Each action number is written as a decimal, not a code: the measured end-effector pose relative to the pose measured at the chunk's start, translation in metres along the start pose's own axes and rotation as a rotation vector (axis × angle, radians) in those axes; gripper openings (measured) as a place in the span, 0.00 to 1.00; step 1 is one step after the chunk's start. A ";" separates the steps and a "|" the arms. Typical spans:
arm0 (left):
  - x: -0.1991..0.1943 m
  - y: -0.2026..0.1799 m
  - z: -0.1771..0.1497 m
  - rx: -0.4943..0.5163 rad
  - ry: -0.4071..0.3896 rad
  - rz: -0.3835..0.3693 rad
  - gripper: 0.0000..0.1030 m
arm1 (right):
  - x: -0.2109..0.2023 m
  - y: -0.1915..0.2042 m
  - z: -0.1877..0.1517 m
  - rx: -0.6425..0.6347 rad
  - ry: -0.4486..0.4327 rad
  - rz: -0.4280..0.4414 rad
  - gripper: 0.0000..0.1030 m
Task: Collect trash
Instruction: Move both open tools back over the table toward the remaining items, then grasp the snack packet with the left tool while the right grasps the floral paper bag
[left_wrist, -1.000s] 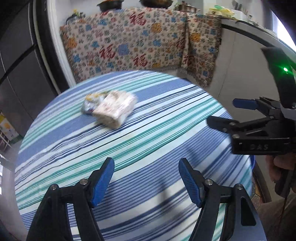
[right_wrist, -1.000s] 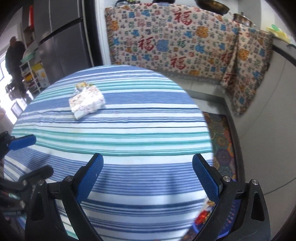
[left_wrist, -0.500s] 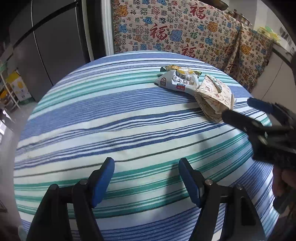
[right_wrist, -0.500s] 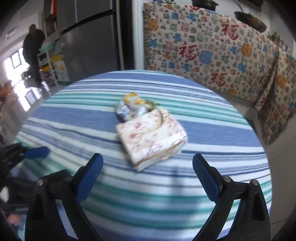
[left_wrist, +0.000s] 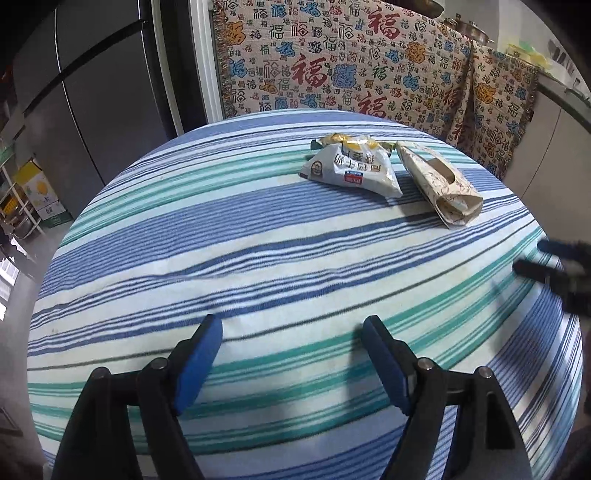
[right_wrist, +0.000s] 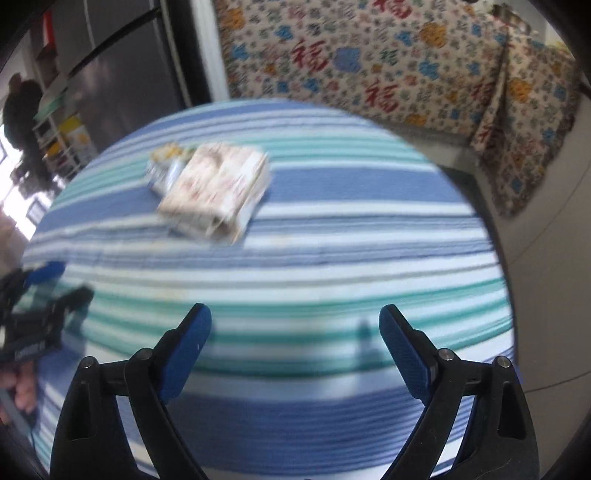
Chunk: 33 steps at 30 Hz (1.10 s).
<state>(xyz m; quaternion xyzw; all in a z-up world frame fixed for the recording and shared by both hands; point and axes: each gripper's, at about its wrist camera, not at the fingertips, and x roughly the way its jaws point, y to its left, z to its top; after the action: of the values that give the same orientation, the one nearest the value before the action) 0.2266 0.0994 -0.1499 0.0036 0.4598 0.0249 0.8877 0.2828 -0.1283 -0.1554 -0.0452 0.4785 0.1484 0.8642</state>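
We are seeing the box (left_wrist: 439, 184) lying on the table (left_wrist: 229, 258), the wrapper (left_wrist: 351, 170) touching it on the side toward the fridge (left_wrist: 92, 96). We are holding both the left claw (left_wrist: 291, 354) and right claw (right_wrist: 295, 343) spread, empty, well short of the box.

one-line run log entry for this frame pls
left gripper: open, empty | right gripper: open, empty | snack wrapper, flattened floral carton: uncollected on striped table

One floral paper bag (left_wrist: 439, 186), perhaps two snack wrappers (left_wrist: 351, 168) — two claws (left_wrist: 291, 354).
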 end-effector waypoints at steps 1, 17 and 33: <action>0.003 -0.001 0.004 0.003 0.000 -0.006 0.78 | 0.002 0.005 -0.006 -0.012 0.015 0.012 0.90; 0.076 -0.016 0.137 0.044 0.004 -0.217 0.78 | 0.014 0.037 -0.024 -0.083 -0.030 0.004 1.00; 0.029 0.004 0.075 -0.013 0.026 -0.197 0.26 | 0.013 0.027 -0.023 -0.068 -0.013 0.000 1.00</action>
<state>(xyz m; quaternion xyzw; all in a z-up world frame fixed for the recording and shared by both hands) 0.3045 0.1061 -0.1305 -0.0476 0.4693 -0.0595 0.8797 0.2619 -0.1046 -0.1767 -0.0737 0.4677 0.1649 0.8652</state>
